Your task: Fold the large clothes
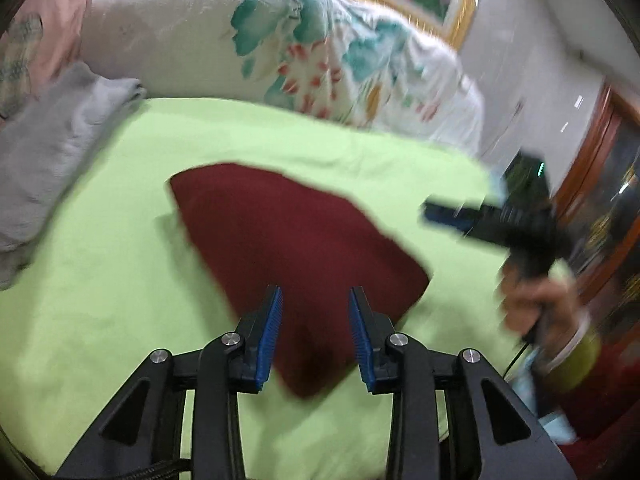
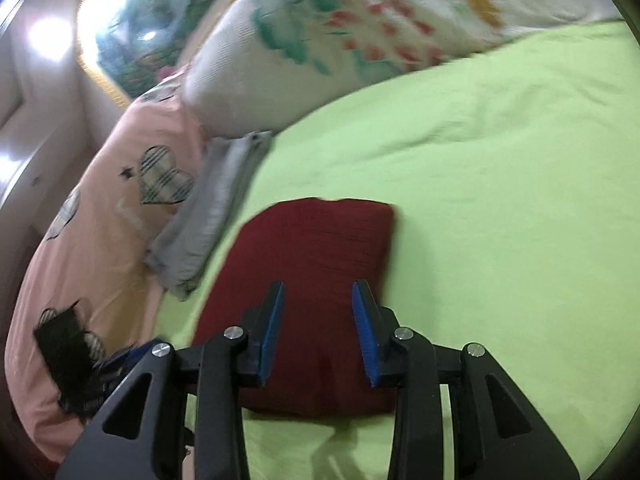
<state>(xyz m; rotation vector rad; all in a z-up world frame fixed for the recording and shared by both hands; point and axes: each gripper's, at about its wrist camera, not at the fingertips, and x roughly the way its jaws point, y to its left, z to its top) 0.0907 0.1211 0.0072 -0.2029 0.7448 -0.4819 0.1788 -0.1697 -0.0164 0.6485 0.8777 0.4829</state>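
Note:
A dark red garment [image 1: 296, 236] lies folded into a compact rectangle on the lime green bed sheet [image 1: 100, 280]. My left gripper [image 1: 315, 300] is open and empty, held above its near corner. In the right wrist view the red garment [image 2: 320, 248] lies just beyond my right gripper [image 2: 318, 296], which is open and empty above it. The right gripper [image 1: 436, 212] also shows in the left wrist view, held in a hand at the right, blurred; its jaws cannot be read there.
A folded grey garment [image 1: 52, 152] lies at the sheet's left edge; it also shows in the right wrist view [image 2: 212, 204]. A floral white duvet [image 1: 280, 40] is bunched behind. A pink pillow with hearts [image 2: 100, 220] lies left. A wooden cabinet [image 1: 600, 200] stands right.

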